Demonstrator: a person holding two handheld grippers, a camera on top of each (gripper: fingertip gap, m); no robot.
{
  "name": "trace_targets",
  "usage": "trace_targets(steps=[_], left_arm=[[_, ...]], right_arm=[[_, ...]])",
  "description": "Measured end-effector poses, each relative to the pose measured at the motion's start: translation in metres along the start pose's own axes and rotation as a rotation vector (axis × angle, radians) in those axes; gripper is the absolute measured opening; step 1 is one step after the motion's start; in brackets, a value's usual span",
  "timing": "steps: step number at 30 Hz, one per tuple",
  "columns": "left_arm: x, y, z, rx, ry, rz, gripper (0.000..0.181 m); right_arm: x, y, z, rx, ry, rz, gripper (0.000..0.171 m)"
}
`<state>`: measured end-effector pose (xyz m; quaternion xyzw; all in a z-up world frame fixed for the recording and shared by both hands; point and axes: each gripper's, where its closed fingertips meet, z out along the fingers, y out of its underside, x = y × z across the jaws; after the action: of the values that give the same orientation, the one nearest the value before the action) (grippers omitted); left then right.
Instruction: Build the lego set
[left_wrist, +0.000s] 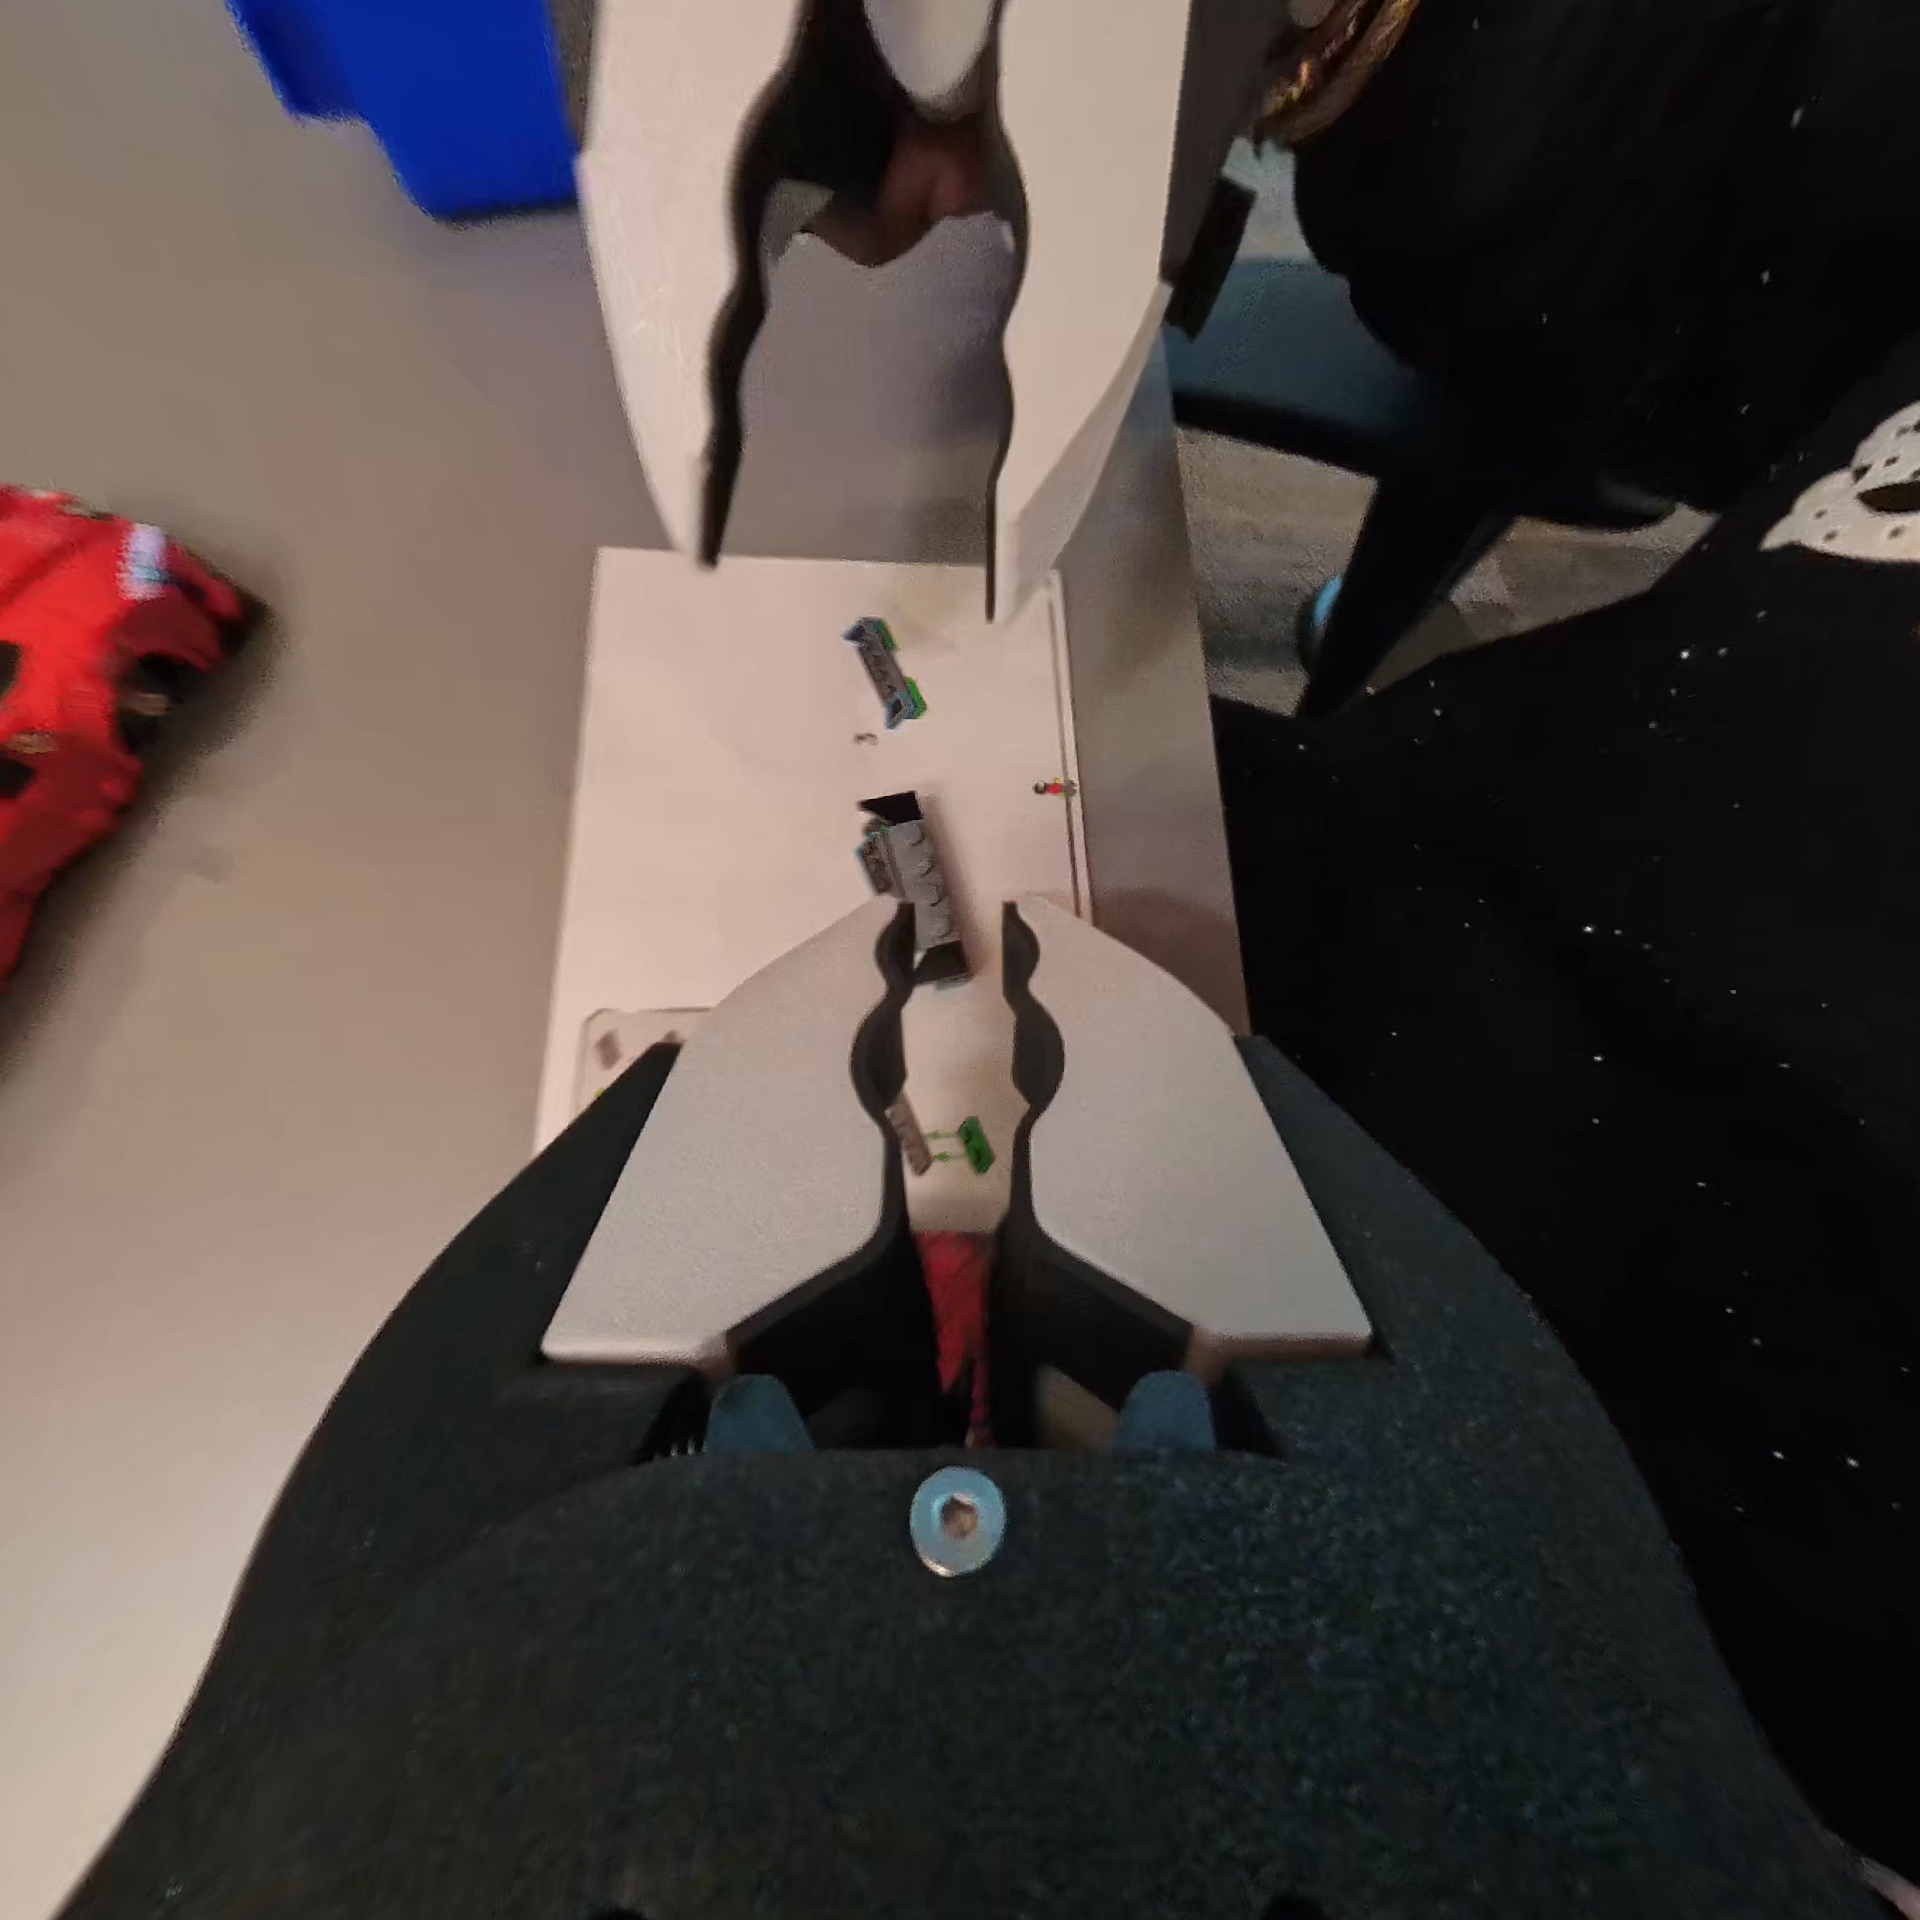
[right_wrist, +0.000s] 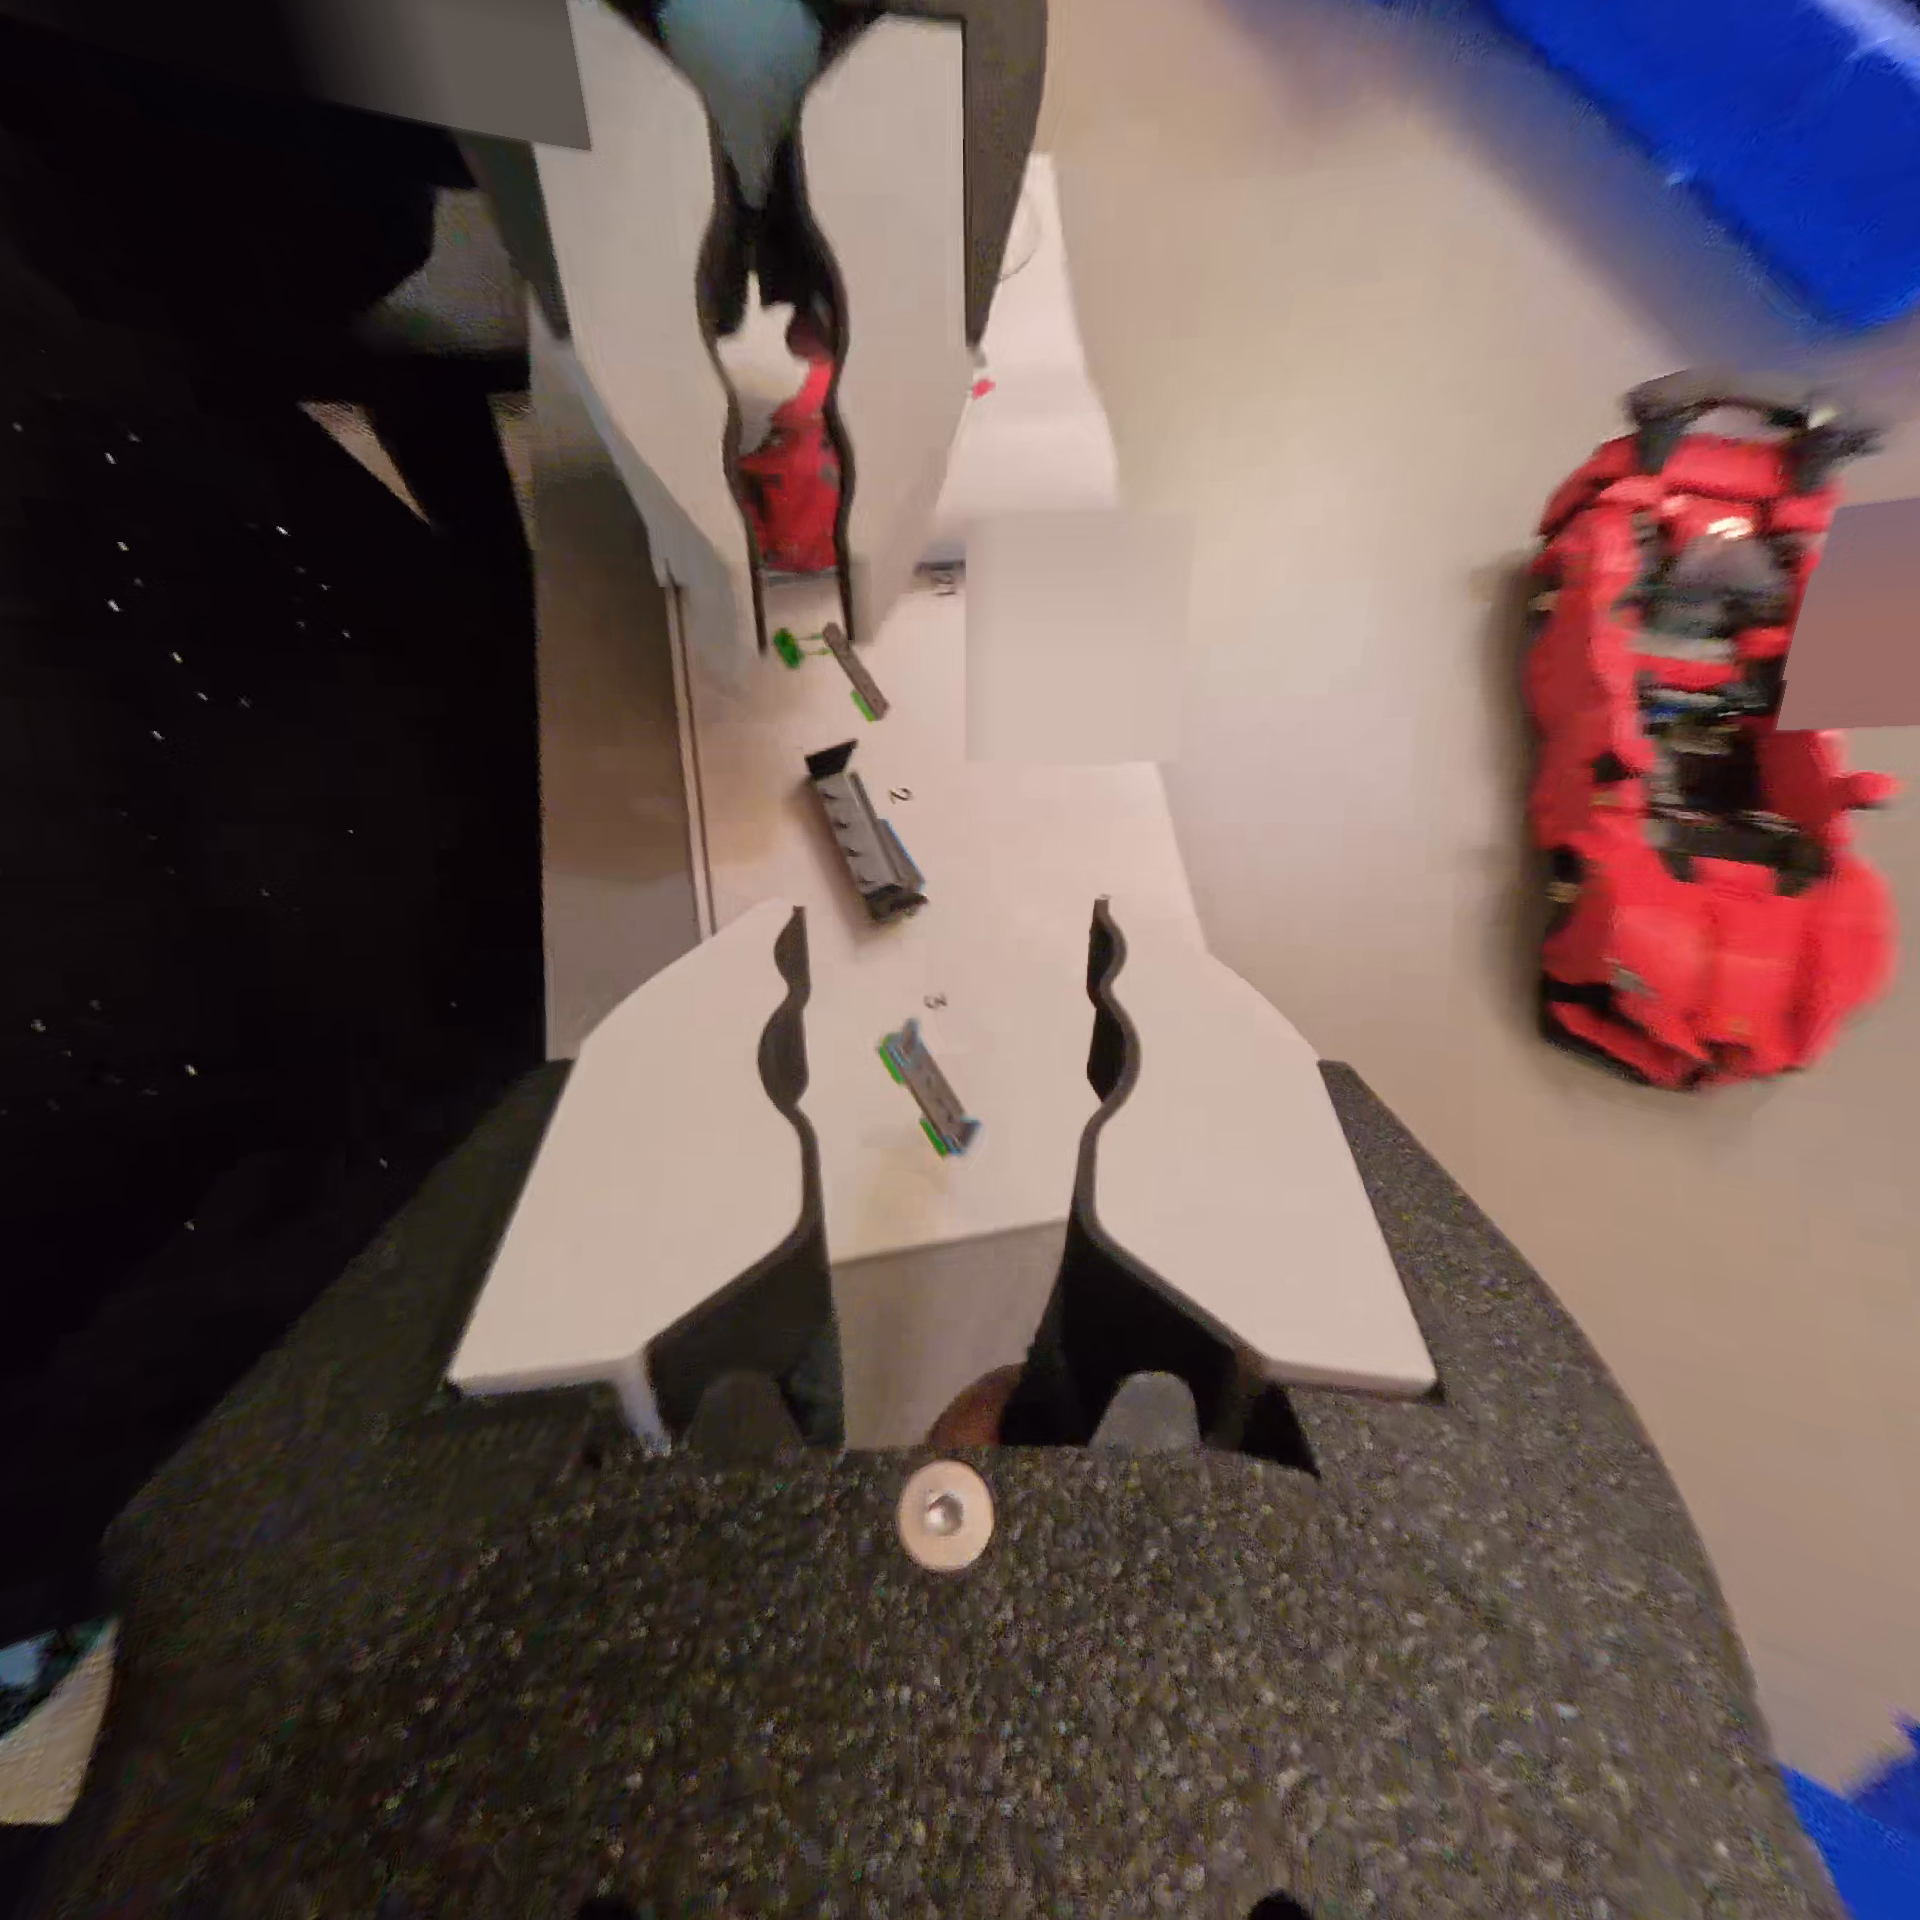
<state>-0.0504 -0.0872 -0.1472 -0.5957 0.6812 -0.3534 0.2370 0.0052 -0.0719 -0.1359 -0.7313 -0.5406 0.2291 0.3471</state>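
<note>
A white instruction booklet (left_wrist: 727, 727) lies open at the table's edge; it also shows in the right wrist view (right_wrist: 1039, 883). Its page bears small pictures of grey, blue and green brick assemblies (left_wrist: 920, 894) (right_wrist: 868, 836); they look printed, not loose. My left gripper (left_wrist: 948, 914) hovers over the page, jaws a narrow gap apart, nothing between the tips. A red patch shows deep between its fingers; I cannot tell what it is. My right gripper (right_wrist: 948, 909) faces it from the other end of the page, wide open and empty. A red lego car (right_wrist: 1704, 790) sits on the table beside the booklet.
The red car also shows at the left edge of the left wrist view (left_wrist: 83, 707). A blue bin (left_wrist: 436, 94) (right_wrist: 1766, 156) stands at the back. The table edge runs along the booklet; a person's dark speckled clothing (left_wrist: 1558, 1039) lies beyond it. Spacing between my two grippers at the tips: around 7 cm. The red lego car (right_wrist: 1704, 790) is about equally far from each gripper, around 20 cm.
</note>
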Motion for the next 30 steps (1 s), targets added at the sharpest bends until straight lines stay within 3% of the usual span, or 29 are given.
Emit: trace_targets(steps=[4, 6, 8, 15, 17, 19, 22, 26, 30], left_arm=[[-0.016, -0.005, -0.035, 0.129, -0.153, -0.022, 0.044], [-0.021, -0.001, -0.049, 0.165, -0.239, -0.05, 0.078], [-0.019, 0.008, -0.057, 0.164, -0.286, -0.067, 0.087], [-0.003, 0.028, -0.054, 0.166, -0.304, -0.108, 0.064], [-0.004, 0.032, -0.05, 0.148, -0.315, -0.118, 0.064], [-0.004, 0.034, -0.045, 0.128, -0.324, -0.115, 0.062], [-0.001, 0.031, -0.034, 0.102, -0.326, -0.099, 0.045], [0.002, 0.03, -0.017, 0.025, -0.307, -0.063, 0.036], [-0.019, 0.03, -0.028, 0.006, -0.4, -0.066, 0.018]], right_arm=[[-0.015, 0.005, -0.003, -0.038, -0.054, -0.063, 0.051], [-0.027, 0.015, 0.009, -0.096, -0.105, -0.088, 0.052], [-0.029, 0.018, 0.024, -0.123, -0.102, -0.118, 0.05], [-0.02, 0.008, 0.066, -0.128, -0.086, -0.175, 0.037], [-0.015, 0.012, 0.069, -0.151, -0.075, -0.179, 0.023], [-0.003, 0.016, 0.065, -0.169, -0.024, -0.172, 0.012], [0.031, 0.029, 0.05, -0.21, 0.105, -0.088, 0.012], [0.079, 0.051, 0.026, -0.265, 0.267, 0.032, 0.012], [0.101, 0.065, 0.015, -0.31, 0.317, 0.09, 0.012]])
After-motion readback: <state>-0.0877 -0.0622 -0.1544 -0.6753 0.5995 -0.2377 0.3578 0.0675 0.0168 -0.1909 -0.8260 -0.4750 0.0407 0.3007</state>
